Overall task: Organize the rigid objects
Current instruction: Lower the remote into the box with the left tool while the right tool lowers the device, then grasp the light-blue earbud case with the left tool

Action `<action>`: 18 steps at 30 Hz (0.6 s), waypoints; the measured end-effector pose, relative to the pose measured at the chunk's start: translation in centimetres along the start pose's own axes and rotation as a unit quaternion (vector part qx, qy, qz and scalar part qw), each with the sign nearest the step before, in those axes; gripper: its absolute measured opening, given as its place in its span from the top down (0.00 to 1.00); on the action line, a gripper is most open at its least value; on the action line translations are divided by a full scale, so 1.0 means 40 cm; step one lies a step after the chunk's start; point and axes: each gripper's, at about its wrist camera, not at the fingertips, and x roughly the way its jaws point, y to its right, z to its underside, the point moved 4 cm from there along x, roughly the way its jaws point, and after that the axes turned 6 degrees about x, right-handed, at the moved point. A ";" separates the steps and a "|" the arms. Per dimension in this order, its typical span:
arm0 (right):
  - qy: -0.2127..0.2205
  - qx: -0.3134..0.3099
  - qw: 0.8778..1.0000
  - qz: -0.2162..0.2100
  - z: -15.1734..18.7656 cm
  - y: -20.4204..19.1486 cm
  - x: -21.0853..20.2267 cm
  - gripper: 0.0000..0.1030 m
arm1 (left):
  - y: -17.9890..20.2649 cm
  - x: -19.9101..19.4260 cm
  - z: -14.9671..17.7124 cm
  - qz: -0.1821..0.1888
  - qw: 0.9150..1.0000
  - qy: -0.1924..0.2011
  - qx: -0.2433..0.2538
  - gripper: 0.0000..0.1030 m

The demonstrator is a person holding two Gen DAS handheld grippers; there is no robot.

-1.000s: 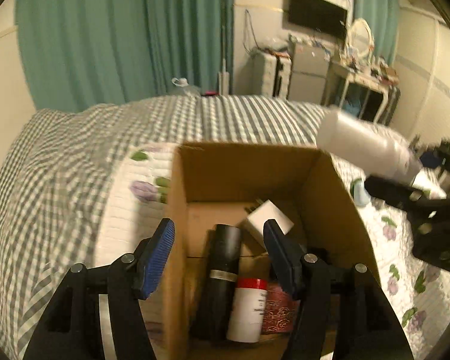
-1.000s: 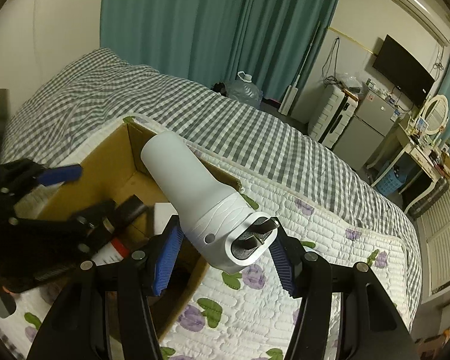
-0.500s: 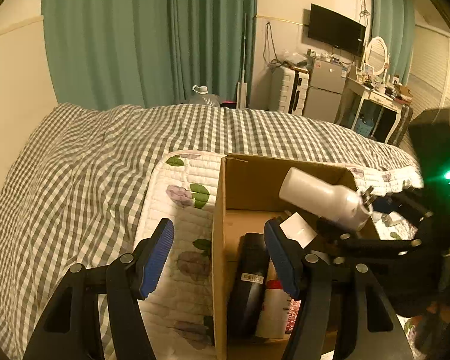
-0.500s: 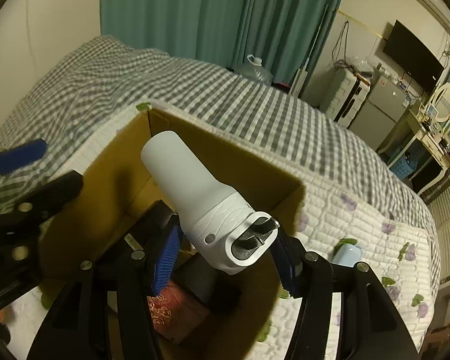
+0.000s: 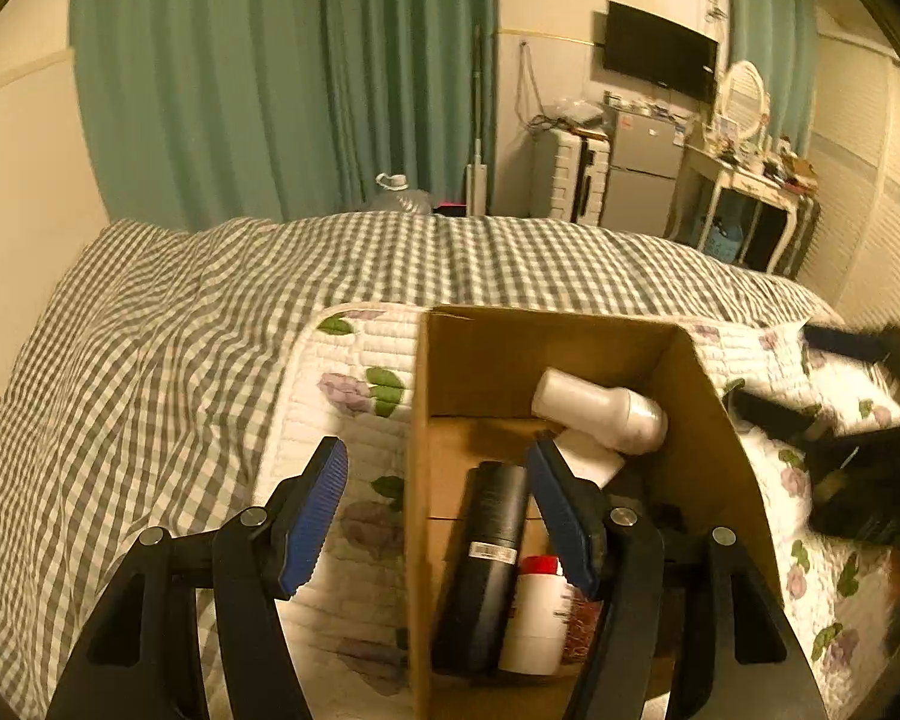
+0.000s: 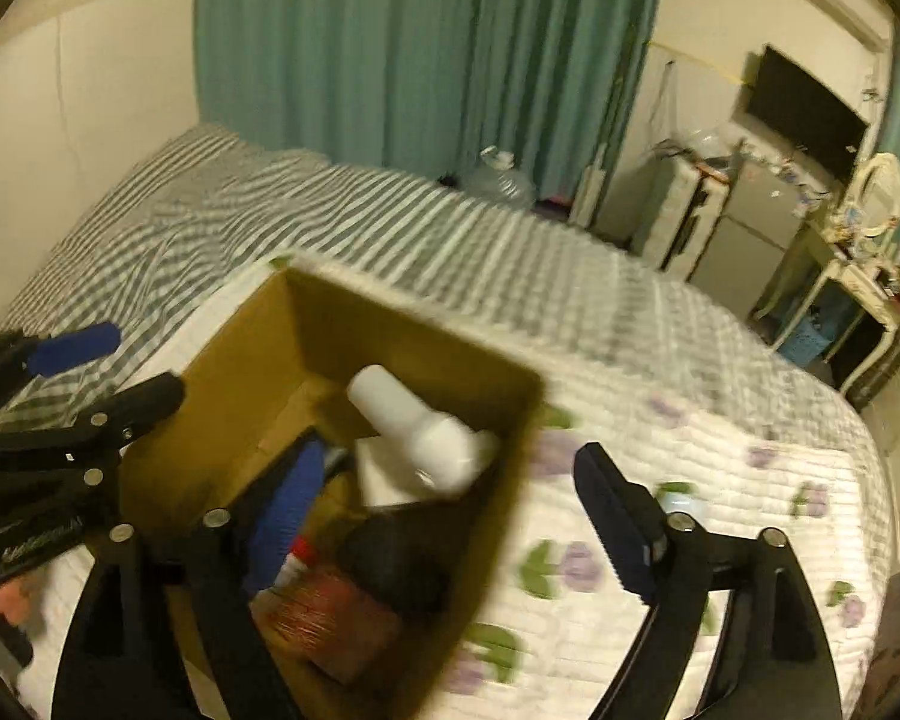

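Note:
A brown cardboard box (image 5: 720,444) (image 6: 228,372) stands on the bed. A white bottle (image 5: 600,411) (image 6: 426,426) lies tilted inside it, on a white box (image 5: 591,456). A black cylinder (image 5: 489,546), a white bottle with a red cap (image 5: 537,612) and a red patterned item (image 6: 324,618) lie in it too. My left gripper (image 5: 438,516) is open and empty, straddling the box's left wall. My right gripper (image 6: 450,516) is open and empty above the box's right wall; it shows blurred at the right of the left wrist view (image 5: 858,432).
The box sits on a white floral quilt (image 5: 342,384) (image 6: 720,480) over a grey checked bedspread (image 5: 150,360). A small pale object (image 6: 678,501) lies on the quilt right of the box. Teal curtains, a television, a fridge and a dressing table stand beyond the bed.
My right gripper opened and let go of the white bottle, which now lies in the box. The right gripper pulled back and to the right. The left gripper barely moved.

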 end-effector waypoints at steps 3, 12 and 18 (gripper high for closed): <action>0.009 0.012 0.999 0.029 0.006 0.104 -0.051 0.13 | 0.048 -0.005 -0.006 0.003 1.000 0.000 0.025 0.36; 0.007 0.060 0.992 0.108 0.087 0.436 -0.133 0.13 | 0.256 -0.030 -0.027 0.028 0.996 0.001 0.088 0.36; -0.002 0.081 0.991 0.105 0.141 0.552 -0.125 0.13 | 0.415 -0.016 -0.052 0.057 0.996 -0.014 0.072 0.36</action>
